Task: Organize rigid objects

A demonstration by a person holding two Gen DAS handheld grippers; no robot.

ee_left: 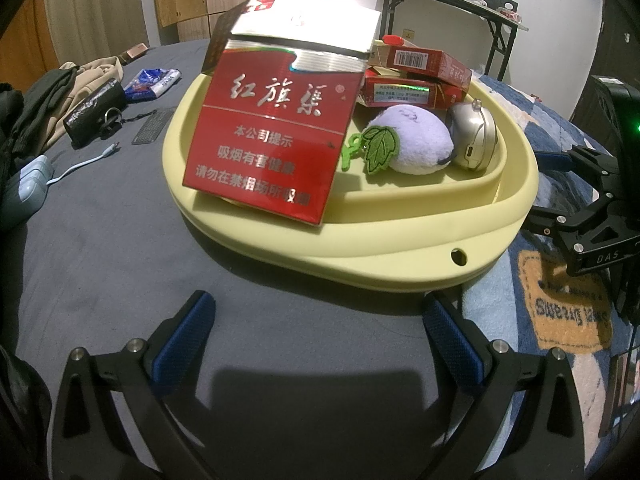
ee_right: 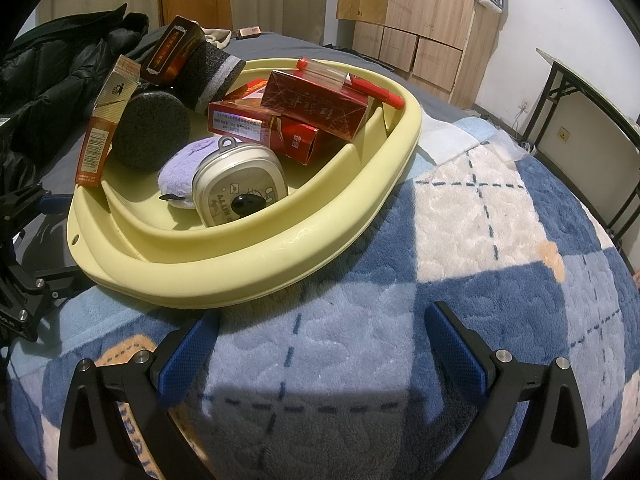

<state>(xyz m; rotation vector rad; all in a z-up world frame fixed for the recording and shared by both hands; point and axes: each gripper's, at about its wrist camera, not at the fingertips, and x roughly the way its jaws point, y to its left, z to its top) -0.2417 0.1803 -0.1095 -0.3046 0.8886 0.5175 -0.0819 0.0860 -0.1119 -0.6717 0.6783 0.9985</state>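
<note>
A pale yellow basin [ee_left: 400, 264] sits on the bed. An open red cigarette pack [ee_left: 276, 128] leans upright at its near left side. Behind it lie a purple plush [ee_left: 412, 144], a silver tin [ee_left: 476, 140] and stacked red boxes [ee_left: 420, 68]. My left gripper [ee_left: 316, 312] is open just short of the rim, nothing between its fingers. In the right wrist view the basin [ee_right: 240, 276] also holds two dark foam rolls [ee_right: 152, 132], a red pen [ee_right: 376, 90], the tin [ee_right: 236, 188] and the red boxes [ee_right: 316, 100]. My right gripper [ee_right: 322, 320] is open over the blanket, beside the rim.
A blue checked blanket [ee_right: 480, 240] covers the bed's right part, a grey sheet [ee_left: 100, 248] the left. On the sheet lie clothes [ee_left: 80, 80], a black pouch [ee_left: 94, 112], a tissue packet [ee_left: 152, 80] and a white cable [ee_left: 84, 164]. A folding table [ee_left: 448, 4] and wooden wardrobe [ee_right: 420, 12] stand behind.
</note>
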